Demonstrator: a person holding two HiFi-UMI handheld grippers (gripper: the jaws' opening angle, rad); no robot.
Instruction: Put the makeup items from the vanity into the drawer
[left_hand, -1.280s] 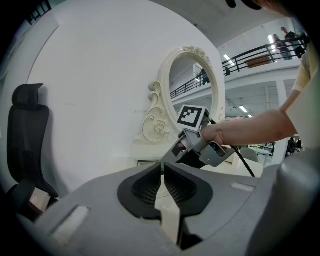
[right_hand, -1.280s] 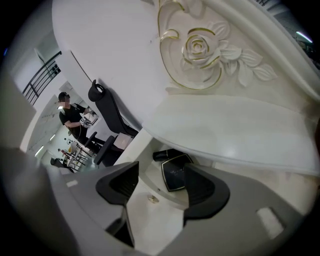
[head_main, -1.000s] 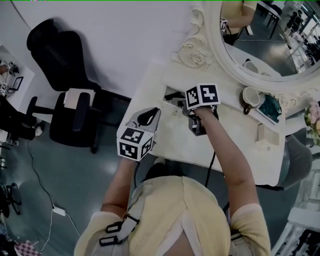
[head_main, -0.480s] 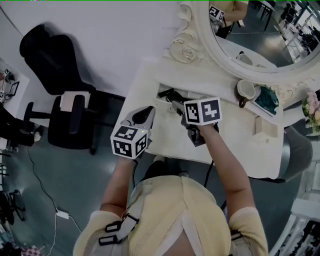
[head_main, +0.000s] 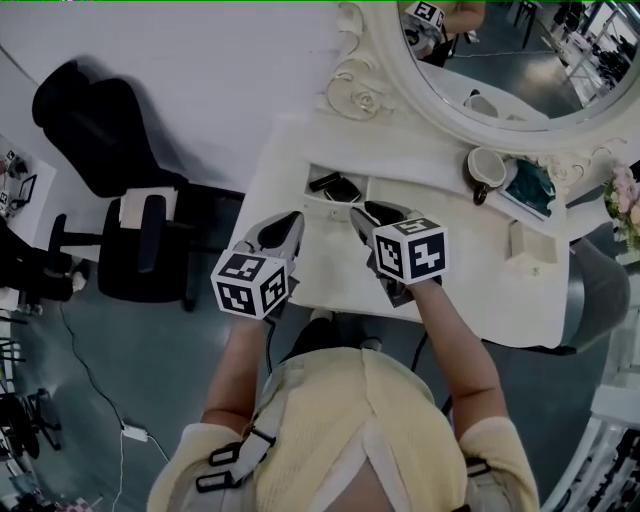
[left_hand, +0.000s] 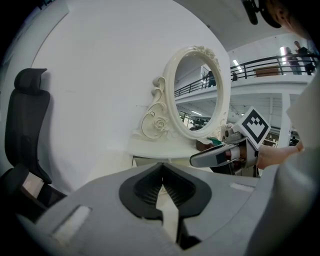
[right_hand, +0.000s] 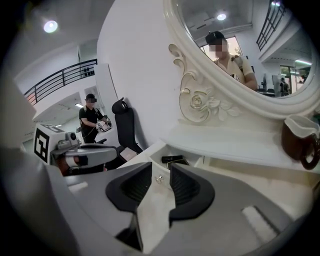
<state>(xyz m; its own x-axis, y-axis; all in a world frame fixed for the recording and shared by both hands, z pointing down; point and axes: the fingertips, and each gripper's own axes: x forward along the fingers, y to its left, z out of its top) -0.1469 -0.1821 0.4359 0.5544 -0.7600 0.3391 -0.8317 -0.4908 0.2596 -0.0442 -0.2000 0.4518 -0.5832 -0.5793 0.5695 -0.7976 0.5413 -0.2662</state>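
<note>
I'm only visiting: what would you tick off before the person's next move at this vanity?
1. Drawer open: ok; dark items lie inside.
2. Right gripper free: ok; its jaws have just been closing, a gap is left, and a small metal knob shows through it, ungripped.
3. Left gripper free: ok; shut on nothing.
4. Vanity top emptied: not ok; a mug, a teal thing and a white box stand there.
5. Are those three makeup items: cannot tell.
</note>
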